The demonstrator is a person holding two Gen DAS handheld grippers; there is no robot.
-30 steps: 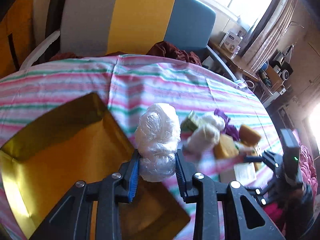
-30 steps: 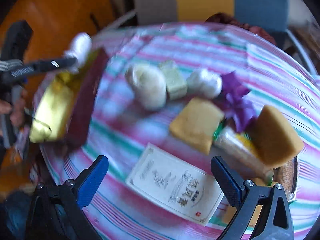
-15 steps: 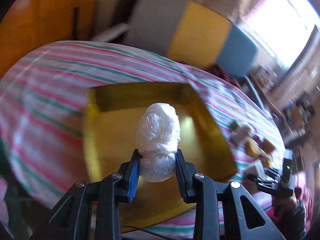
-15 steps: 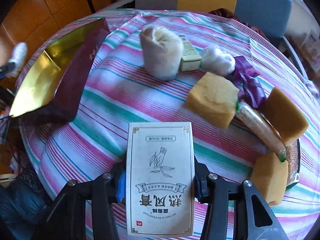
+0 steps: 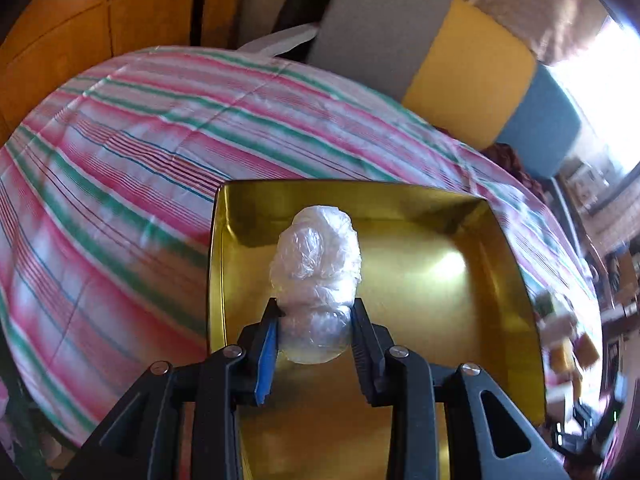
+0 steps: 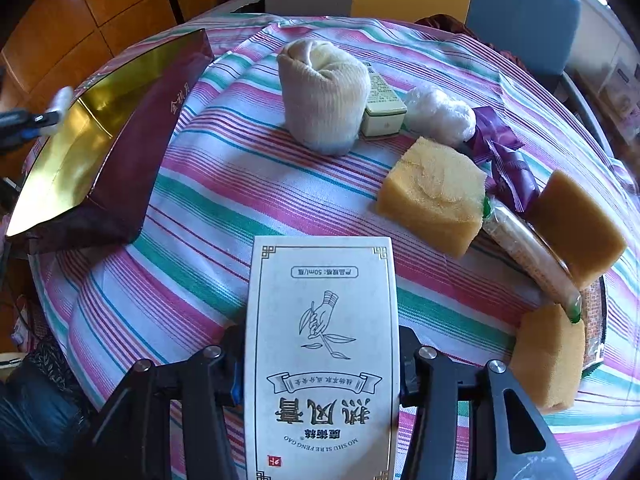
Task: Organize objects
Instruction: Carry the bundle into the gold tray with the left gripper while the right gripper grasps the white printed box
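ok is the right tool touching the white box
Touching. The right wrist view shows the right tool closed on the white box, a finger pressed against each long side.

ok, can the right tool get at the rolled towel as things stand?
Probably not yet. The right tool is shut on the white carton, so it has no free grip. The path itself looks open: bare striped cloth lies between it and the rolled towel.

Pink, green and white stripes under gold and tan

The striped tablecloth (image 6: 224, 200) carries a maroon box (image 6: 132, 152) with gold lining, tan sponges (image 6: 434, 196), purple ribbon (image 6: 504, 160), and a white carton (image 6: 322, 352).
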